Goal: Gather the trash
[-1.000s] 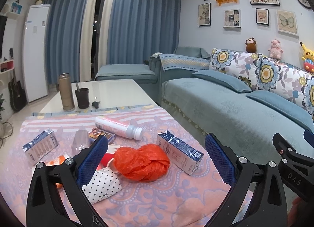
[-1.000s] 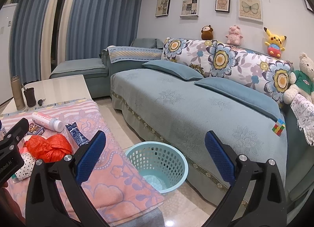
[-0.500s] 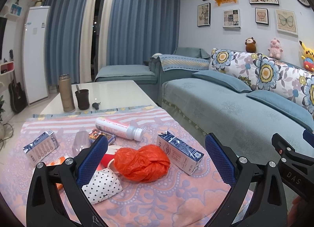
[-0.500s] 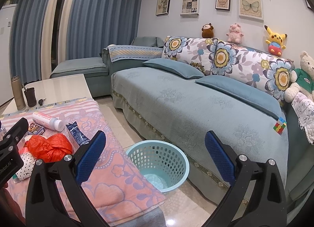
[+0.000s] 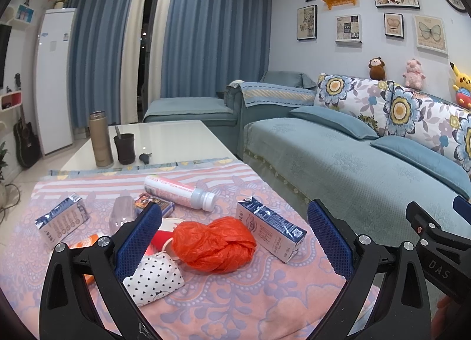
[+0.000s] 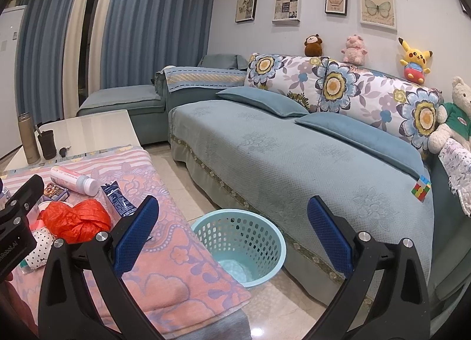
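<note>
My left gripper [image 5: 234, 237] and right gripper [image 6: 232, 231], both spread, empty: "DAS" lettering right of left jaws; orange bag [image 5: 213, 244] between them; basket [image 6: 238, 240] between right jaws.

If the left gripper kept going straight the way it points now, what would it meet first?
Most likely the red bag, which lies between the open fingers of the left gripper on the pink cloth; depth is uncertain.

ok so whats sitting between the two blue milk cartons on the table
In the left wrist view, between the left carton and right carton: a clear plastic cup, a small colourful pack, and the orange bag.
</note>
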Demonstrator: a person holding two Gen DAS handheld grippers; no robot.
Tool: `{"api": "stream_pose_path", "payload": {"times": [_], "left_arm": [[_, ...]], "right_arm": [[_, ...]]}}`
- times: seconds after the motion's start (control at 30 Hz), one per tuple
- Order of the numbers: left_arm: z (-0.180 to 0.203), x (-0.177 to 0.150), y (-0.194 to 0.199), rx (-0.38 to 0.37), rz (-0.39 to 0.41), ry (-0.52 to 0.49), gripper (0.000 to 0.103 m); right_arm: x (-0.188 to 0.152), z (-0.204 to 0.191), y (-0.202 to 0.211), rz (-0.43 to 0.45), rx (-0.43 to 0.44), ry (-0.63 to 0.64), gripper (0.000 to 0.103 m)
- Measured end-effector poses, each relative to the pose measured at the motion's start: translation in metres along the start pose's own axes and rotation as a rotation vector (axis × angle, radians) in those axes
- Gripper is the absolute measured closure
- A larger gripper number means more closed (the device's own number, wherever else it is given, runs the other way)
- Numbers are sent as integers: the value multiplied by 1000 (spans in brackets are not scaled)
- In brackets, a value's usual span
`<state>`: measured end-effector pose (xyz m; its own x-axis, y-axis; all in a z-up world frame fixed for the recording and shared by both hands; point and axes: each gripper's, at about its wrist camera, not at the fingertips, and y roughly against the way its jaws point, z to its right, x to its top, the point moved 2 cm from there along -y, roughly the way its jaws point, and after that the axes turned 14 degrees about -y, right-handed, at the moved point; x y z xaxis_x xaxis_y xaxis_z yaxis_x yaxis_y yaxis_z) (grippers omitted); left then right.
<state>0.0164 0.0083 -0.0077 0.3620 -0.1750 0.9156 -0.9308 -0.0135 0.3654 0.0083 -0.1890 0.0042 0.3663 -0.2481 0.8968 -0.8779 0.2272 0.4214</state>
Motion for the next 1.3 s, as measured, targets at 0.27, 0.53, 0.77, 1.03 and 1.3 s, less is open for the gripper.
{"api": "stream_pose_path", "payload": {"times": [0.27, 0.53, 0.77, 1.03, 1.3], "left_arm": [[-46, 9, 10, 3, -26, 78, 8], [-155, -44, 6, 97, -190, 129, 8], [-218, -96, -13, 93, -294, 151, 8], [-238, -117, -65, -83, -380, 85, 8], [-227, -137, -57, -264, -456, 174, 13]], "right_arm": [[13, -25, -4, -8, 145, 81, 28], [0, -77, -41, -138, 376, 197, 43], [-27, -111, -105, -281, 396, 243, 43], [-55, -135, -148, -376, 376, 351, 43], [-71, -135, -155, -485, 404, 324, 61]]}}
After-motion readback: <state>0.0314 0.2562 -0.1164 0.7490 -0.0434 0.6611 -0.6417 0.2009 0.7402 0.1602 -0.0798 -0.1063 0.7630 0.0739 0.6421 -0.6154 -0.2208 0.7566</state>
